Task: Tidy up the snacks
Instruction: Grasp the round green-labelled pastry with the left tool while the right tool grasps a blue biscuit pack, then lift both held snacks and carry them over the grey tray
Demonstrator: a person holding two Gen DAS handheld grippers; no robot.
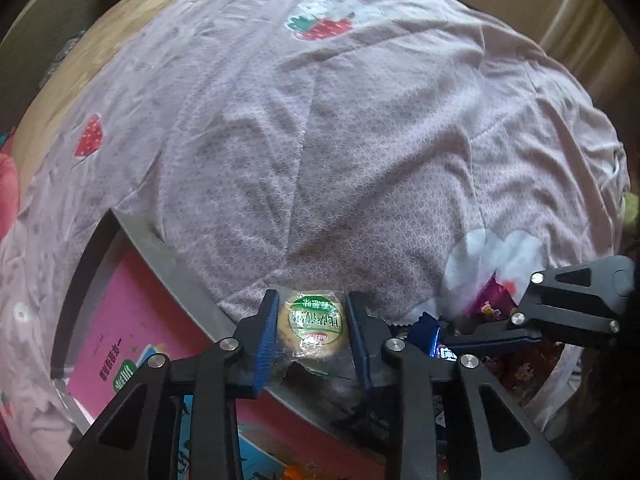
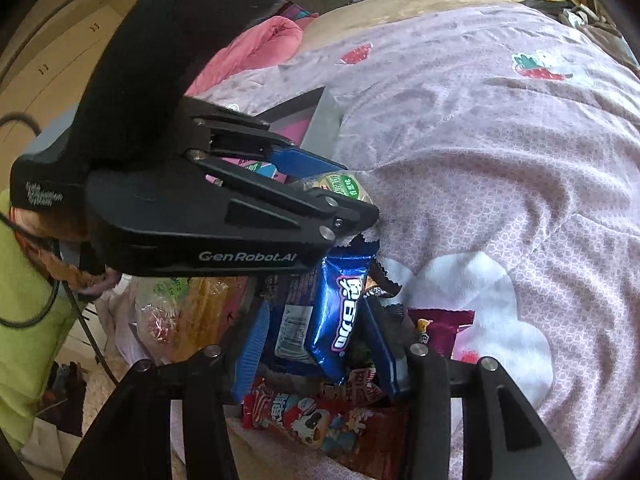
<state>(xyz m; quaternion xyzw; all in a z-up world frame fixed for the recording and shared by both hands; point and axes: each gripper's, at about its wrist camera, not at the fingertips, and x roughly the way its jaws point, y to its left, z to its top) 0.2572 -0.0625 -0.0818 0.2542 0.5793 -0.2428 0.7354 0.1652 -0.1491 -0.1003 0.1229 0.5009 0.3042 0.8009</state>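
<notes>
L wrist view: left claw [image 1: 312,334] narrow, pads pressing a round biscuit pack [image 1: 314,326] at 6 o'clock, at the rim of the pink-lined box [image 1: 160,240] on the bed [image 1: 320,120].

R wrist view: right claw [image 2: 316,340] partly open around a blue Oreo pack [image 2: 344,308]; grip uncertain. Snack pile [image 2: 320,420] at 6 o'clock still unsorted. Task looks early.

A lilac strawberry-print quilt [image 1: 320,140] covers the bed (wrinkled), beige wall [image 1: 580,20] behind.
</notes>
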